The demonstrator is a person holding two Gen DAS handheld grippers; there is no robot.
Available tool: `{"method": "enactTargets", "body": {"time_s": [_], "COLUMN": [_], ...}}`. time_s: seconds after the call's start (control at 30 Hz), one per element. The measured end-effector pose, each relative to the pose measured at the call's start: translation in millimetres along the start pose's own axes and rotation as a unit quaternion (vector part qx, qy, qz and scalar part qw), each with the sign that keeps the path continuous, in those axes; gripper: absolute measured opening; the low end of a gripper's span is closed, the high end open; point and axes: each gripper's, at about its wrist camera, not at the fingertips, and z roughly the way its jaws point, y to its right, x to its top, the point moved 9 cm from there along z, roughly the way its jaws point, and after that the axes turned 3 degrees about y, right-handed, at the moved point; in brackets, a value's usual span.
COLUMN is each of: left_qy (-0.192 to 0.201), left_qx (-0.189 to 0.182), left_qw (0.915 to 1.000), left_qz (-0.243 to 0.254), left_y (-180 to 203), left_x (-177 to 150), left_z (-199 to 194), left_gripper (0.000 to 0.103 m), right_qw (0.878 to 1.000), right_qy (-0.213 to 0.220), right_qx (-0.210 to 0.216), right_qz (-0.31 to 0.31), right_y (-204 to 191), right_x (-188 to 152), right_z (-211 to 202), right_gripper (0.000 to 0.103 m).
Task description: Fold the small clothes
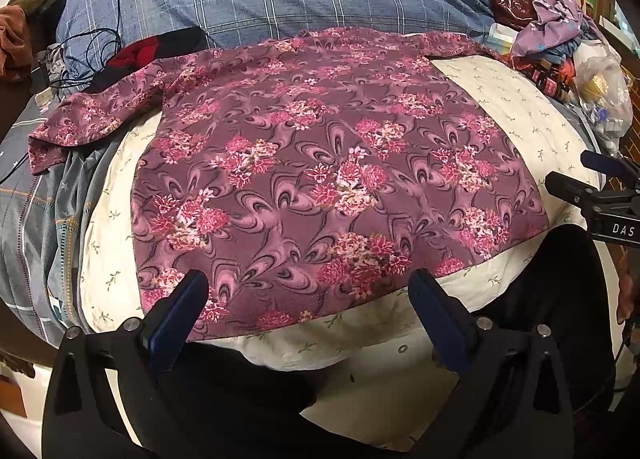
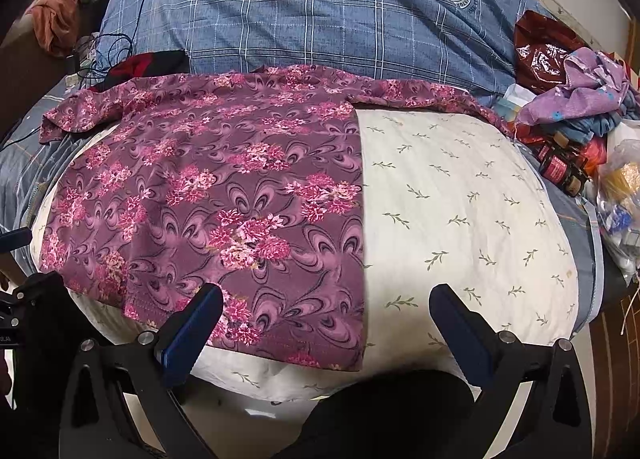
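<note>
A purple floral shirt (image 1: 320, 163) lies spread flat on a cream pillow (image 1: 520, 111), its sleeves stretched out to the left and right at the far side. It also shows in the right wrist view (image 2: 224, 199), covering the left half of the cream pillow (image 2: 460, 199). My left gripper (image 1: 308, 283) is open and empty, just above the shirt's near hem. My right gripper (image 2: 326, 299) is open and empty, over the shirt's near right corner. The right gripper's tips also show at the right edge of the left wrist view (image 1: 576, 175).
A blue plaid quilt (image 2: 340, 19) lies bunched behind the pillow. A pile of clothes, bags and small bottles (image 2: 572, 131) sits at the right. Black cables (image 1: 92, 51) and dark clothes (image 1: 156, 47) lie at the far left. My dark trouser legs (image 2: 384, 415) are below the pillow.
</note>
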Motion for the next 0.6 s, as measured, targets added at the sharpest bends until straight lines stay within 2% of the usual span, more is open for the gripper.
{"method": "enactTargets", "body": {"time_s": [0.27,0.4,0.5,0.6], "left_qy": [-0.006,-0.010,-0.015,-0.018], "left_qx": [-0.003,-0.002,-0.002,0.036], "left_qw": [1.0000,0.9999,0.9991,0.9962], "left_qz": [0.000,-0.010,-0.040,-0.077], "left_y": [-1.1,-8.3,-33.4,-80.3], "left_x": [2.7,6.1,12.3,19.6], "left_z": [8.4,13.7,19.0,26.8], "left_gripper": [0.101,0.101,0.101,0.101], "right_qw": [1.000,1.000,0.998,0.995], "right_qy": [-0.006,0.007,0.011,0.004], "right_qx": [0.005,0.007,0.010,0.012], "right_qz": [-0.002,0.015,0.062,0.101], "right_y": [-3.5,3.6,29.7,54.2], "right_x": [0.4,5.7,11.6,13.0], "right_z": [6.7,9.6,17.5,29.3], "right_gripper": [0.103,0.103,0.102,0.101]}}
